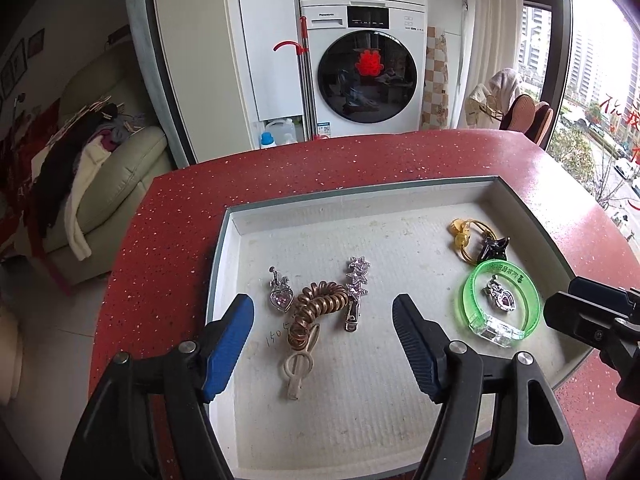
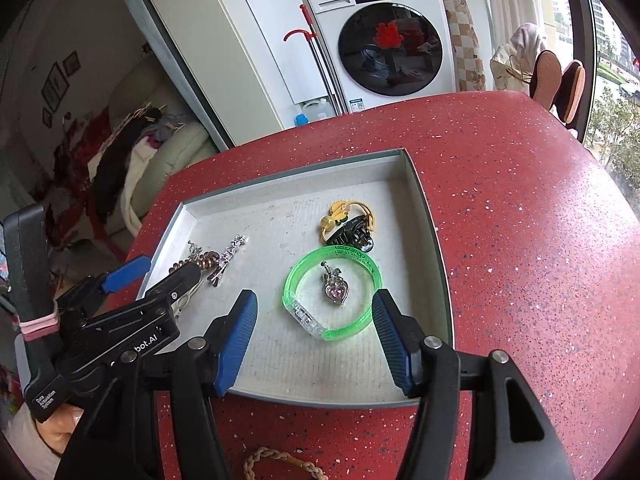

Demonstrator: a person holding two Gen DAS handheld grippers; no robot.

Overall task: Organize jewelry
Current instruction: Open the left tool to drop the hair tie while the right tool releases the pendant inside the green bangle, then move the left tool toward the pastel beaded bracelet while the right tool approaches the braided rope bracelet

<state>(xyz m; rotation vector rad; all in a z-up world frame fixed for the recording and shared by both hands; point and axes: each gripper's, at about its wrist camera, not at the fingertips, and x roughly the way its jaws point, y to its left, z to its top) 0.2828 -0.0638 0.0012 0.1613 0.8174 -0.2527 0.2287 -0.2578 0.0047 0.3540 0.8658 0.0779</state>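
A shallow white tray (image 1: 360, 420) (image 2: 280, 368) on the red table holds the jewelry. In the left wrist view, my open left gripper (image 1: 323, 312) hovers over a copper coil hair tie (image 1: 316, 308), a star hair clip (image 1: 356, 292), a heart pendant (image 1: 280, 292) and a beige clip (image 1: 298, 368). In the right wrist view, my open, empty right gripper (image 2: 314, 310) frames a green bangle (image 2: 332, 294) with a second heart pendant (image 2: 336, 286) inside it. A yellow hair tie (image 2: 340, 216) and a black clip (image 2: 352, 234) lie beyond.
A braided cord (image 2: 280, 462) lies on the red table (image 2: 520, 260) in front of the tray. A washing machine (image 1: 368, 68) stands beyond the table, a sofa with clothes (image 1: 92, 168) to the left, a window to the right.
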